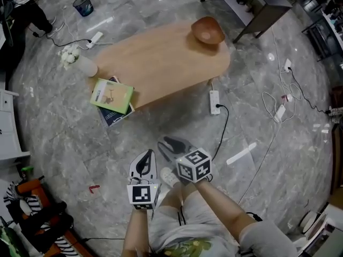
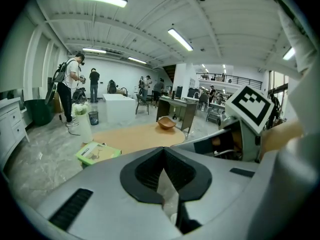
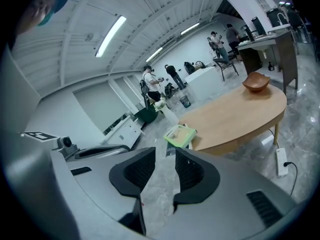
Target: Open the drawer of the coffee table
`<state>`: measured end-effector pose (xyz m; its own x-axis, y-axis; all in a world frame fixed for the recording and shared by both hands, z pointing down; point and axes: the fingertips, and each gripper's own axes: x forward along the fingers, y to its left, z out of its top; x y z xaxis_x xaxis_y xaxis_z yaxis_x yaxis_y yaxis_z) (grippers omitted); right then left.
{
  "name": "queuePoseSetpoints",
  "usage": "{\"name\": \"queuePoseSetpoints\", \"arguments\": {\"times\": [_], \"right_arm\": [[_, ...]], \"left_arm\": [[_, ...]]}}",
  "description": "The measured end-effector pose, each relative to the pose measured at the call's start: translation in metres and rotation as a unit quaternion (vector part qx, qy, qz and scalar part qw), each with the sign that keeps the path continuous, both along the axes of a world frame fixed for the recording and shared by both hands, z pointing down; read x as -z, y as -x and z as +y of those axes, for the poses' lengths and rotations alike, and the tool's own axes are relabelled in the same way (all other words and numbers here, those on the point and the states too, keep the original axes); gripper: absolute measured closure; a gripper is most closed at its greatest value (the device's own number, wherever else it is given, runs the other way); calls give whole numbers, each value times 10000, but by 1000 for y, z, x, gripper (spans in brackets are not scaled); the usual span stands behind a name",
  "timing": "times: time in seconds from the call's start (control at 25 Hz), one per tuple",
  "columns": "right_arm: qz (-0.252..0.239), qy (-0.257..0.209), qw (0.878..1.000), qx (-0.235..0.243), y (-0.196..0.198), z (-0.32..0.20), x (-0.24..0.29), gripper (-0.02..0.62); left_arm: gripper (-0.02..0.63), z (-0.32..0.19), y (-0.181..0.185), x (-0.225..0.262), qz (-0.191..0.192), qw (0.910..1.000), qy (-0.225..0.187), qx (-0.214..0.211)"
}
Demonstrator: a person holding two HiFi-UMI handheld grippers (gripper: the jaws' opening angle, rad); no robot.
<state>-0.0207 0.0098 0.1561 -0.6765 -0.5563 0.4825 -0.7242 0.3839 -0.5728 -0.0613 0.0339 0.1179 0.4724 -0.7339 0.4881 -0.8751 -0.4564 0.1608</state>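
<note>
Left gripper (image 2: 162, 153): jaws closed tip to tip, nothing between them. Right gripper (image 3: 165, 159): jaws a little apart, only bare floor (image 1: 64, 122) in the gap, empty. Both are held low, side by side, well short of the coffee table (image 1: 161, 63). Its drawer cannot be made out. Wooden bowl (image 1: 208, 31) at the table's far right end. Green book (image 1: 111, 95) at its near left corner.

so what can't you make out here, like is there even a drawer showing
- Drawer: in no view; the head view shows only the coffee table top, both gripper views only its edge.
- Dark book: mostly hidden under the green book, head view.
- Green book's print: too small everywhere.
</note>
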Motion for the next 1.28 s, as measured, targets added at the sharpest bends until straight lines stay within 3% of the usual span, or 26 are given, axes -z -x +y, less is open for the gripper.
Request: {"name": "queuePoseSetpoints", "arguments": {"times": [0.32, 0.48, 0.84, 1.28], "right_arm": [[-242, 125, 9996, 26, -4, -35, -46, 497], [-593, 1, 9982, -34, 5, -51, -61, 560], [-551, -179, 9979, 300, 18, -71, -98, 575], [-366, -454, 9957, 718, 18, -87, -151, 575]], "left_arm": [[597, -30, 5, -53, -27, 9994, 168, 293], [597, -46, 9, -79, -58, 9990, 167, 400], [597, -65, 13, -116, -104, 9979, 190, 603], [597, -82, 2, -171, 36, 9979, -97, 634]]}}
